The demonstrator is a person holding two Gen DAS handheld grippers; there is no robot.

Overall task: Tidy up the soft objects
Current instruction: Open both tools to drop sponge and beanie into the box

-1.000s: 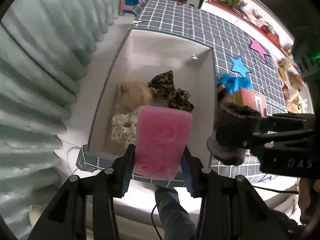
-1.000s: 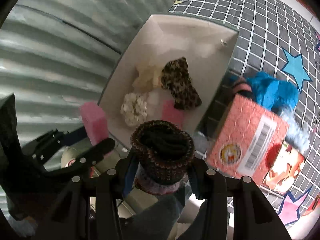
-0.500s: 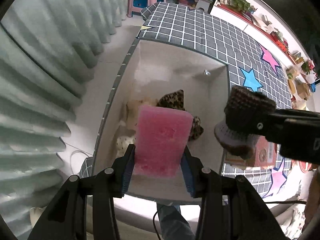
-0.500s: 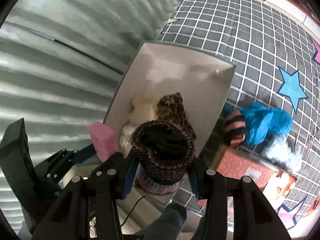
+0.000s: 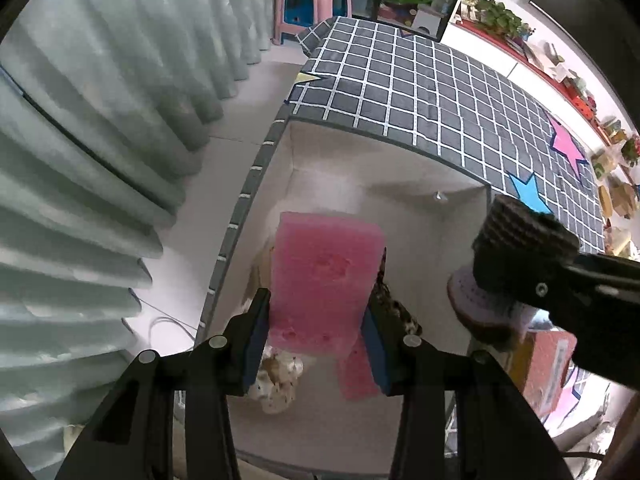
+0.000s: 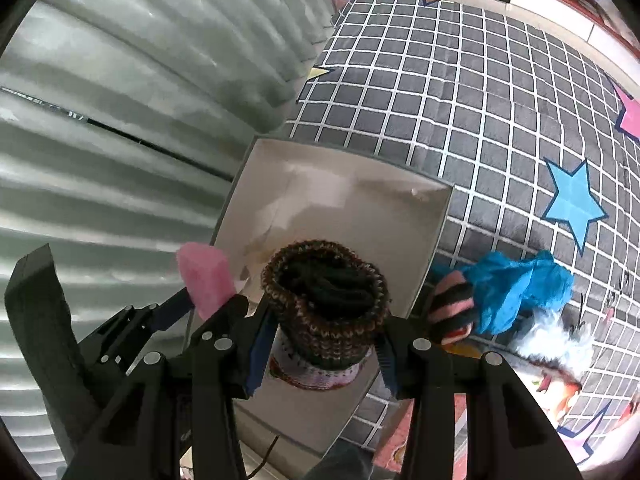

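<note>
left gripper (image 5: 316, 332) jaws clamp a pink sponge (image 5: 324, 280), right gripper (image 6: 320, 344) jaws squeeze a knitted hat (image 6: 324, 304), both seemingly above the white box (image 6: 432, 240).

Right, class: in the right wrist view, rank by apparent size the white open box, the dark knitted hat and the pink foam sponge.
1. White open box.
2. Dark knitted hat, though magnified by its nearness to the camera.
3. Pink foam sponge, partly hidden.

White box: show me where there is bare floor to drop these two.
The far half of the white box is bare, between its back wall and the pink sponge. The near end is crowded: a second pink sponge, a spotted plush and a leopard-print piece.
</note>
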